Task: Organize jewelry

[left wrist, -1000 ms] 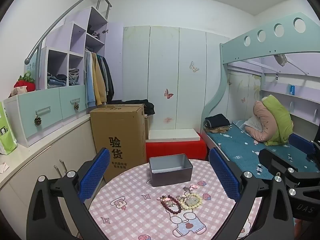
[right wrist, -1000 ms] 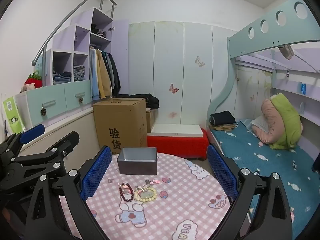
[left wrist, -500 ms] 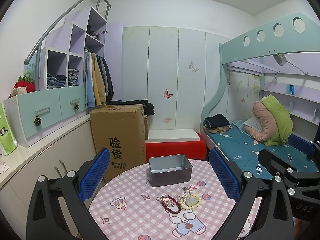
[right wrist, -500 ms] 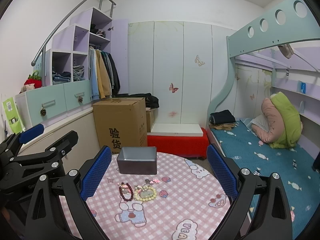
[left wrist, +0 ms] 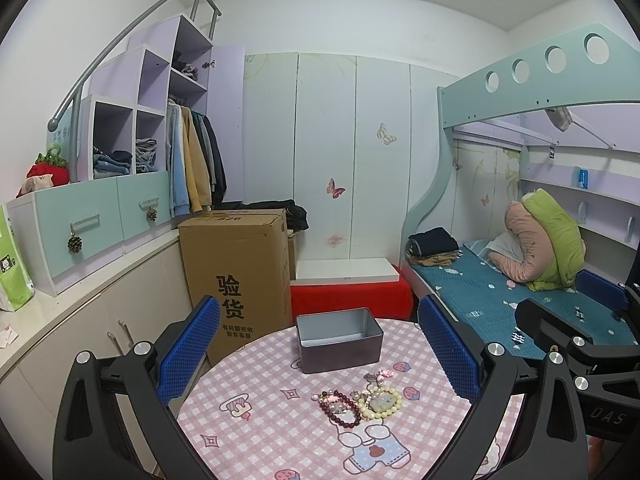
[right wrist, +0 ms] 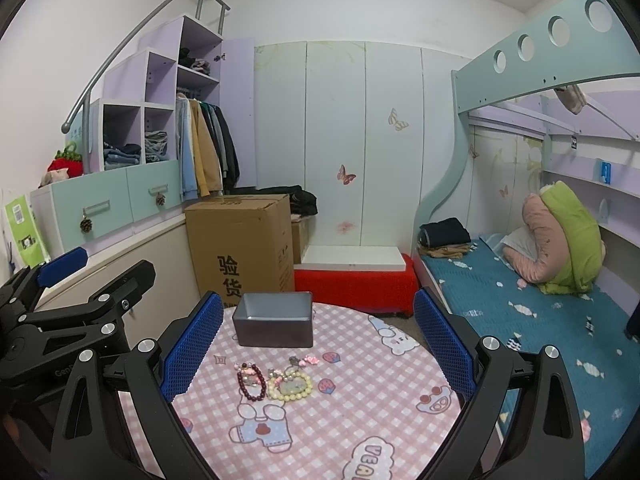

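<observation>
A: Far left — the left gripper (left wrist: 320,356), held above the near edge of the round table (left wrist: 248,432). Blue pads spread wide apart, nothing between them.

B: Confirmed from the other side. In the right wrist view the left gripper (right wrist: 84,268) shows at the left edge, fingers parted, clear of the tablecloth.

A: Moving right. Tin box (left wrist: 339,338), grey, open top, standing on the far half of the table. Interior looks bare from here.

B: Same tin box (right wrist: 273,323) in my view, no lid visible. In front of it, nearer the cameras, the jewelry lies loose on the pink check cloth.

A: Dark red bead bracelet (left wrist: 340,408) on the left of the cluster. Touching or just beside it — cannot tell which — the cream bead bracelet (left wrist: 382,400), with a pale green piece inside its ring.

B: Agreed: dark red bead bracelet (right wrist: 251,383), cream bead bracelet (right wrist: 290,386). Between those and the tin, a few small pink trinkets (right wrist: 308,359); too small to identify.

A: Right gripper?

B: Right gripper (right wrist: 316,346) — pads well apart, empty, hovering over the near side of the table (right wrist: 360,400) with the cluster framed between its fingers. It touches nothing.

A: Beyond the table: cardboard box (left wrist: 236,276) on the floor, bunk bed (left wrist: 500,292) to the right.
</observation>
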Tool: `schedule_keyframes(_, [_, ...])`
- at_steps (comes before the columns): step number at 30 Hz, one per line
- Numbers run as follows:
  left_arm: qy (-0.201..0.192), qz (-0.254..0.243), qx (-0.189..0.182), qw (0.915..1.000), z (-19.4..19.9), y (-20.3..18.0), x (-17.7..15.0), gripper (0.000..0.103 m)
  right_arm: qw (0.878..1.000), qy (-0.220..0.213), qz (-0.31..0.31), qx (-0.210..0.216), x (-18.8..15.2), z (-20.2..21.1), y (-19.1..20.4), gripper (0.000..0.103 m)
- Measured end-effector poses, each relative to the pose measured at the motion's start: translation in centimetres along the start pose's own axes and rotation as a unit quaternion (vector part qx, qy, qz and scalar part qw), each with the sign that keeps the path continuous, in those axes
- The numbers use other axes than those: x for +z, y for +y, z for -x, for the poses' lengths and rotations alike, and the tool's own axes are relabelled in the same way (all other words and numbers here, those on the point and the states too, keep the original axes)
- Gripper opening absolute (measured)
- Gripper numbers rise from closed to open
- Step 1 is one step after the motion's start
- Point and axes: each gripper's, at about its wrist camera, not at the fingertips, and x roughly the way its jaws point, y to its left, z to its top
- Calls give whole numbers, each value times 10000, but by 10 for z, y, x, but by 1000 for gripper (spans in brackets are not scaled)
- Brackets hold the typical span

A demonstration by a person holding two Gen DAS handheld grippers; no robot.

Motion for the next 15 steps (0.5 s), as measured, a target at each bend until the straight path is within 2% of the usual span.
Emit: schedule_keyframes(15, [20, -8, -2, 10000, 4, -4, -1, 96, 10000, 33, -22, 7, -8, -10, -3, 93])
